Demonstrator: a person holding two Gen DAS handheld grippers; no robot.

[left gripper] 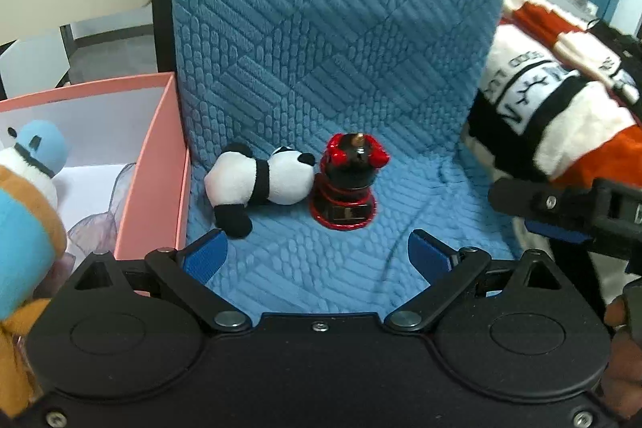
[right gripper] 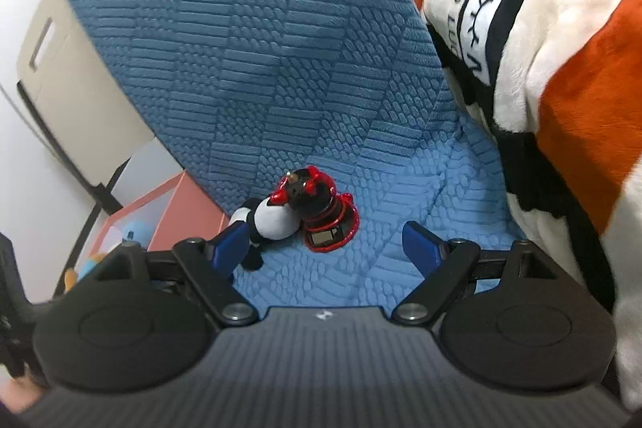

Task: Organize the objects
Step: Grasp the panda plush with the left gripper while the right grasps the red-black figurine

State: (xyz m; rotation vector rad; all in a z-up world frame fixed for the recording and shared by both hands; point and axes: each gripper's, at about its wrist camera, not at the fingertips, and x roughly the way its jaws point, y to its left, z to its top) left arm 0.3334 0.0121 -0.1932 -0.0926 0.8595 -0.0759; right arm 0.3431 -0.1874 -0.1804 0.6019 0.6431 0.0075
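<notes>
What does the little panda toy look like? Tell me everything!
The panda is a small, soft plush with a white body, black legs, black ears and a black band across its shoulders. It lies on its side on the blue quilted cushion, beside the pink box, its head against the black-and-red figurine.

The orange, white and black fleece blanket (left gripper: 561,115), at three o'clock in the left wrist view, carries black lettering on a white band. The characters are blurred and inverted; no word can be read. No other markings are legible.
</notes>
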